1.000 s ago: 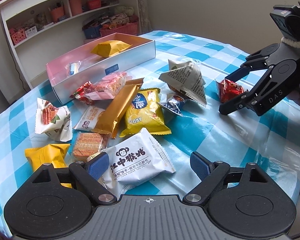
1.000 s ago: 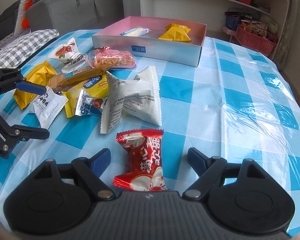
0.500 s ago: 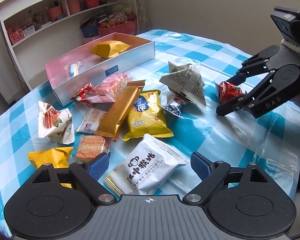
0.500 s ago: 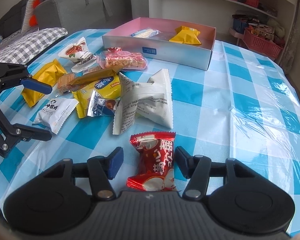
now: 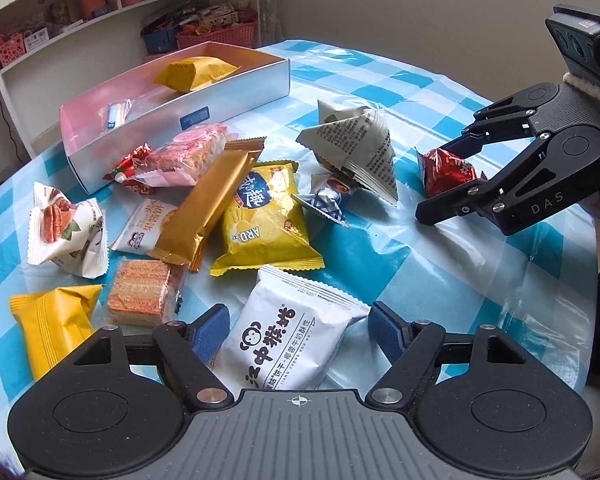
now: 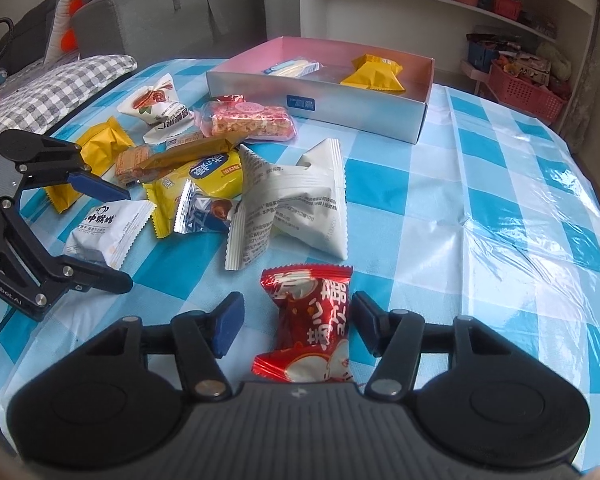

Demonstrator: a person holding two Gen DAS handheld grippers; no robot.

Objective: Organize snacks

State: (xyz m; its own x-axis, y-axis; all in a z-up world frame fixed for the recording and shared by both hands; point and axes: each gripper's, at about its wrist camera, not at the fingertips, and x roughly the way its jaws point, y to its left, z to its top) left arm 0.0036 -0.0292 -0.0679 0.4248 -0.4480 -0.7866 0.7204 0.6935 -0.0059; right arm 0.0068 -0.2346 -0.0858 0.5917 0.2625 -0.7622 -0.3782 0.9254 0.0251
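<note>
The red snack packet (image 6: 314, 326) is shiny foil with white and gold Chinese characters, crimped at both ends. It lies on the tabletop (image 6: 480, 208), which has a blue and white checked cover, between the fingers of the right hand-held gripper (image 6: 296, 326). The jaws stand partly closed around it: the right pad looks to be touching the packet's edge, while a small gap remains at the left pad, so it is not yet clamped.

The white snack packet (image 5: 288, 336) with a black monkey face and black characters lies flat between the fingers of the left hand-held gripper (image 5: 300, 330). These jaws are wide, and neither pad seems to press it.

Beyond these, more snacks lie in a loose pile: a yellow chip bag (image 5: 266, 220), a long gold bar (image 5: 210, 204), a white pyramid-shaped packet (image 6: 300, 200), a small blue and silver packet (image 6: 202, 212) and a pink wrapped cake (image 6: 248, 120). At the far side stands the open pink box (image 6: 320, 96), just behind the pile; inside it lie a yellow packet (image 6: 374, 74) and a small pale packet (image 6: 292, 68).
</note>
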